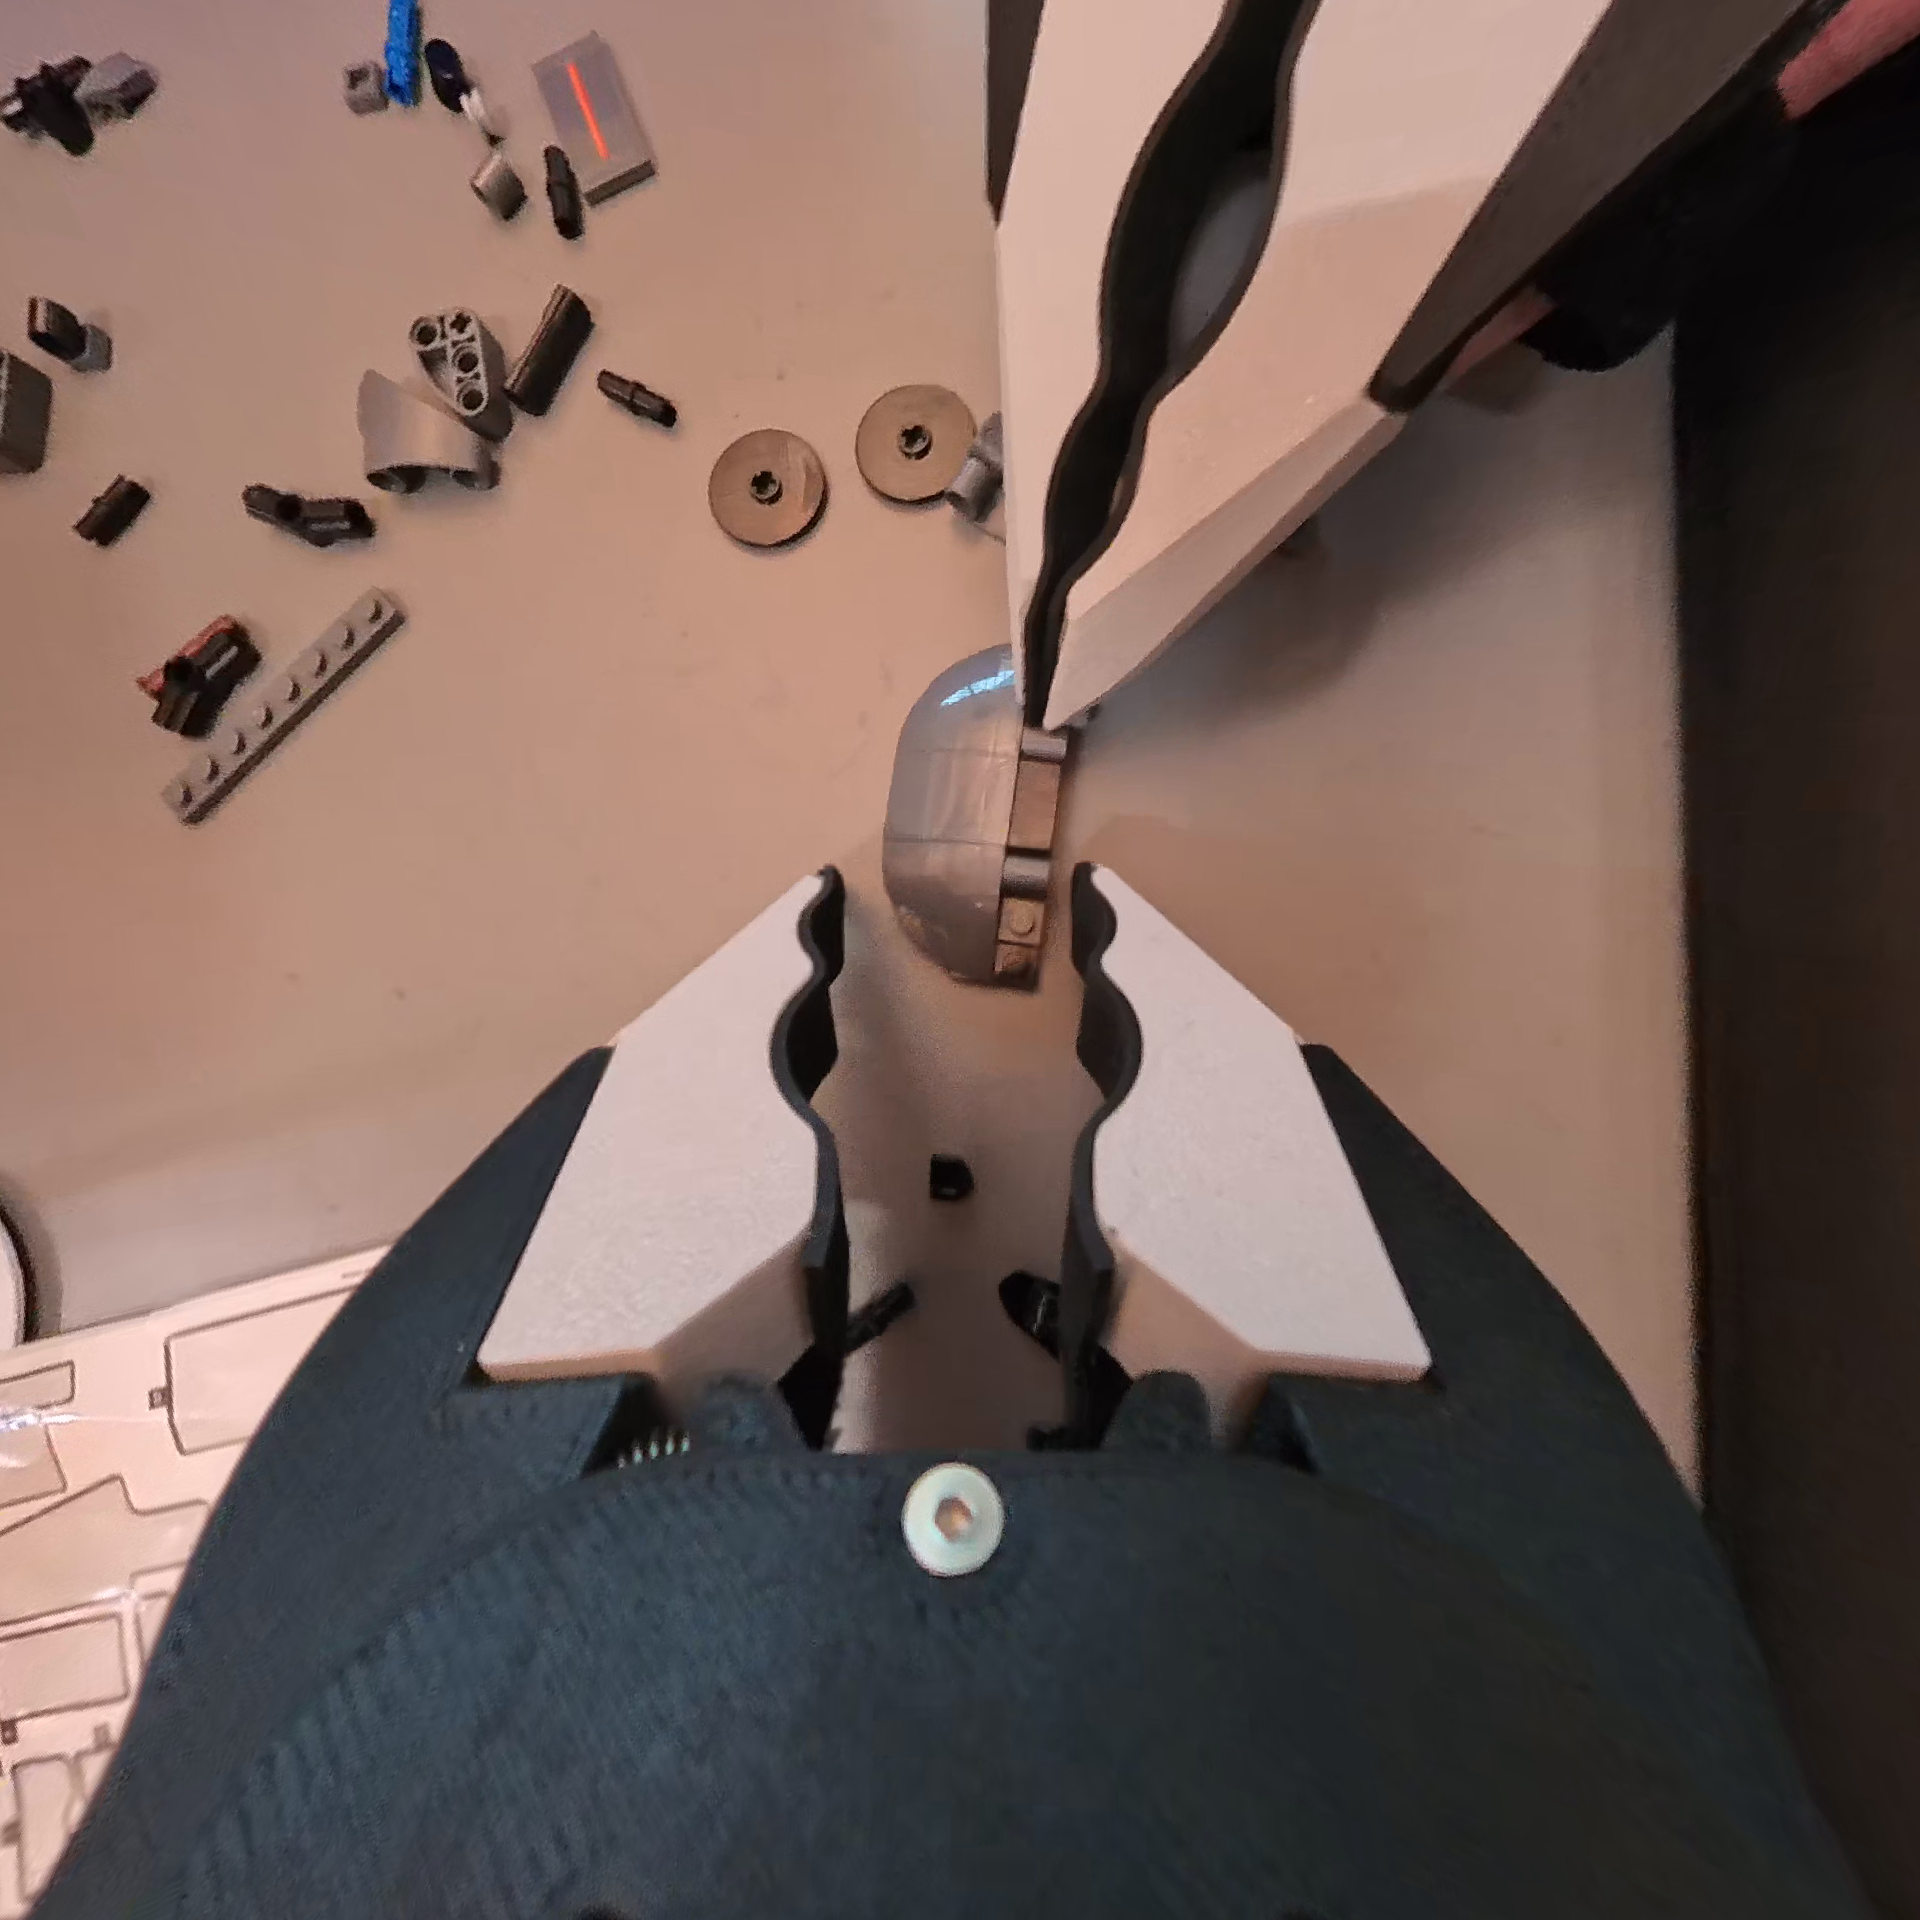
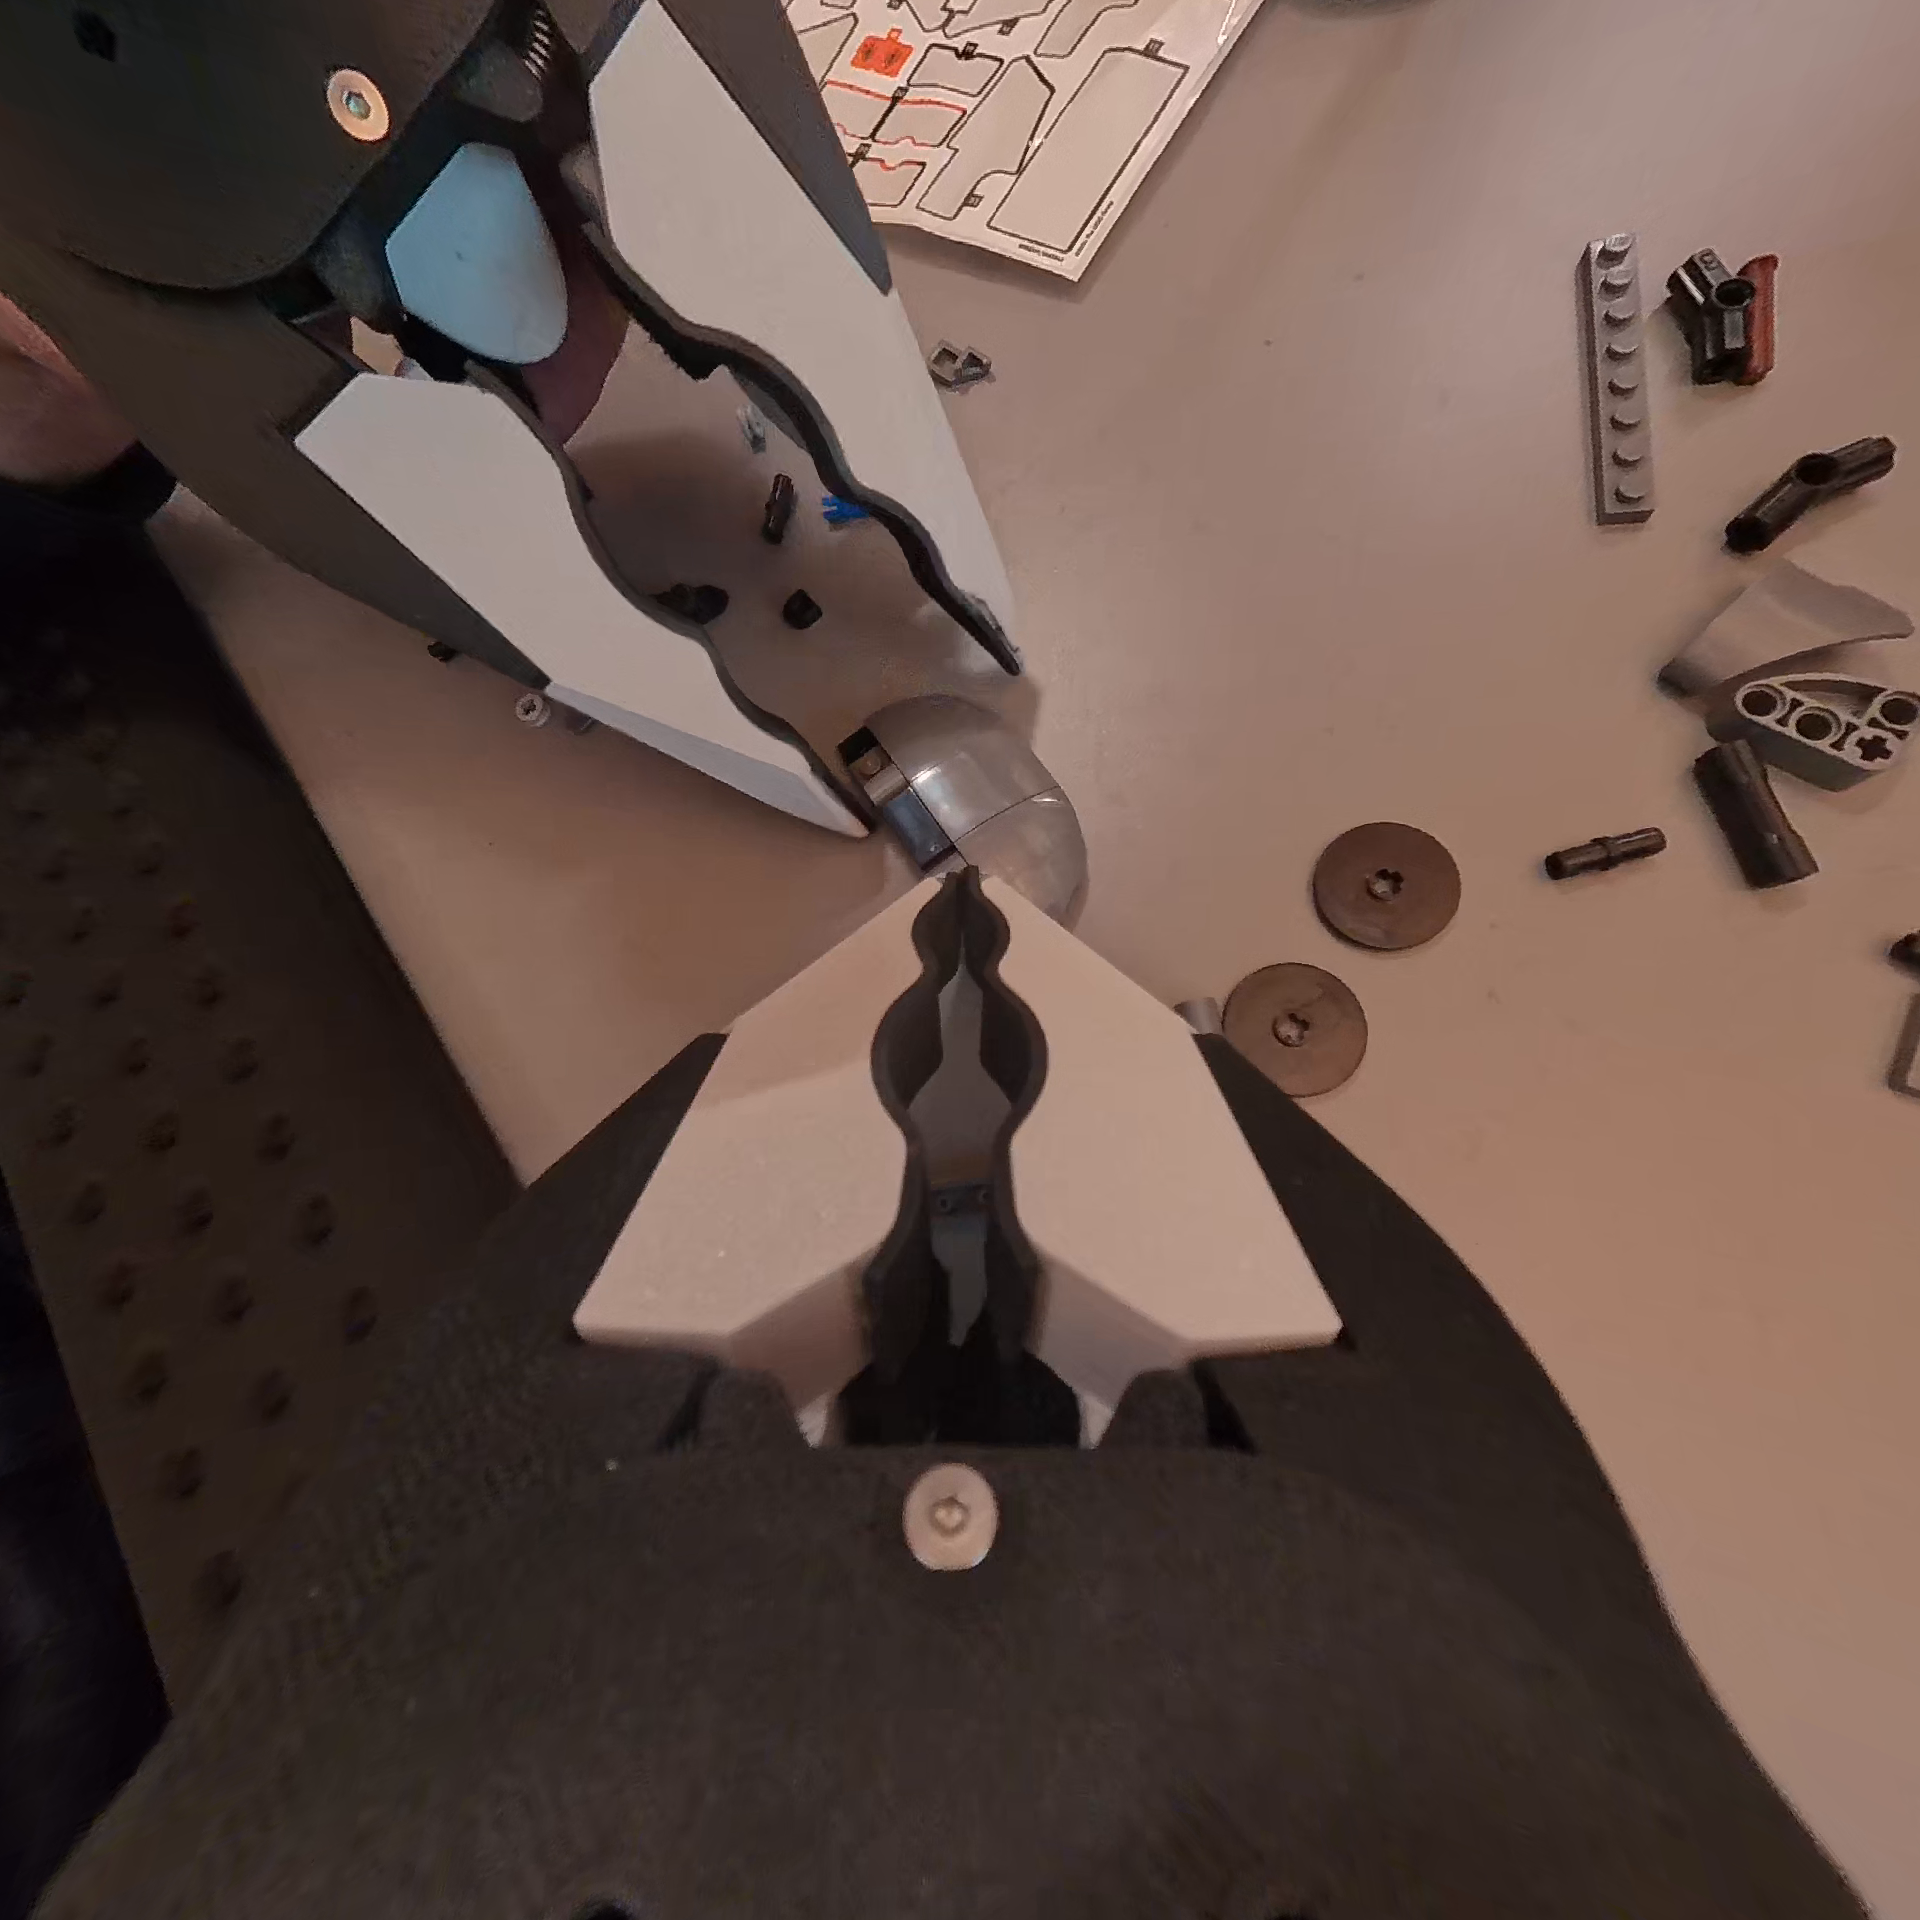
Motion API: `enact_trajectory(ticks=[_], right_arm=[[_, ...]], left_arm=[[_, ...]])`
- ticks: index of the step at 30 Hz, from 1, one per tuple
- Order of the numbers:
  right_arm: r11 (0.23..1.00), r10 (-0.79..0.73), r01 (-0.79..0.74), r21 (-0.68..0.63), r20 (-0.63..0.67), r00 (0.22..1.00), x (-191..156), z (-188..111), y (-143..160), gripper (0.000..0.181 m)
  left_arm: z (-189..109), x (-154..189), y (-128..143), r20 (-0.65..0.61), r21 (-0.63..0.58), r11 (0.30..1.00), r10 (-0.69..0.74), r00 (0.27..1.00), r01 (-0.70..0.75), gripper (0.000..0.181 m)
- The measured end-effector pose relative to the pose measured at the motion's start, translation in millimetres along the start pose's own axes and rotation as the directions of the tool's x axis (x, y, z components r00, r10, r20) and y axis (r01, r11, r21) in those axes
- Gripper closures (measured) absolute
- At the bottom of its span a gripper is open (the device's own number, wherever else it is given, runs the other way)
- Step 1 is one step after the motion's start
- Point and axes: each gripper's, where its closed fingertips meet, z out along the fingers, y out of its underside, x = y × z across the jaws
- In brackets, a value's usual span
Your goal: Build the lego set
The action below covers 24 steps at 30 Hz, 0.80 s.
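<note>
A small assembly of a grey dome on dark plates (image 1: 951,821) stands on edge over the beige table, dome side to the left in the left wrist view. My left gripper (image 1: 958,891) is open, its tips flanking the near end of the assembly without closing on it. My right gripper (image 1: 1042,712) comes in from the top, shut, pinching the far end of the assembly. In the right wrist view the right gripper (image 2: 961,883) is shut at the edge of the assembly (image 2: 971,784), and the open left gripper (image 2: 925,738) reaches in from the upper left.
Loose parts lie on the table: two dark round discs (image 1: 769,486) (image 2: 1387,885), a long grey plate (image 1: 286,707) (image 2: 1619,379), black connectors and grey curved pieces. A printed sheet (image 1: 83,1507) (image 2: 1018,114) lies nearby. A dark studded mat (image 2: 156,1039) borders the table. The tips of both grippers are at nearly the same place. The long grey plate (image 2: 1619,379) lies around 12 cm away from my left fingertips. It turns up in the left wrist view (image 1: 287,692) as well.
</note>
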Motion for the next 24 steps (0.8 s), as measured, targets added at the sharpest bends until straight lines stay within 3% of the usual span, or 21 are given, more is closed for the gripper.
enact_trajectory(ticks=[5,10,24], right_arm=[[1.000,0.011,-0.011,0.000,0.012,1.000,0.0,0.2,0.1,0.181],[1.000,0.019,-0.019,0.000,0.018,1.000,0.1,0.1,0.0,0.181],[1.000,0.015,-0.015,0.011,0.004,1.000,2.1,-1.4,-0.9,0.181]], left_arm=[[6.2,5.1,-10.7,-0.001,-0.011,0.998,0.066,0.998,-0.066,0.140],[12.0,3.4,-15.9,-0.038,0.009,0.999,0.046,0.998,-0.045,0.150],[12.3,3.9,-15.6,-0.071,0.049,0.998,0.036,0.997,-0.032,0.150]])
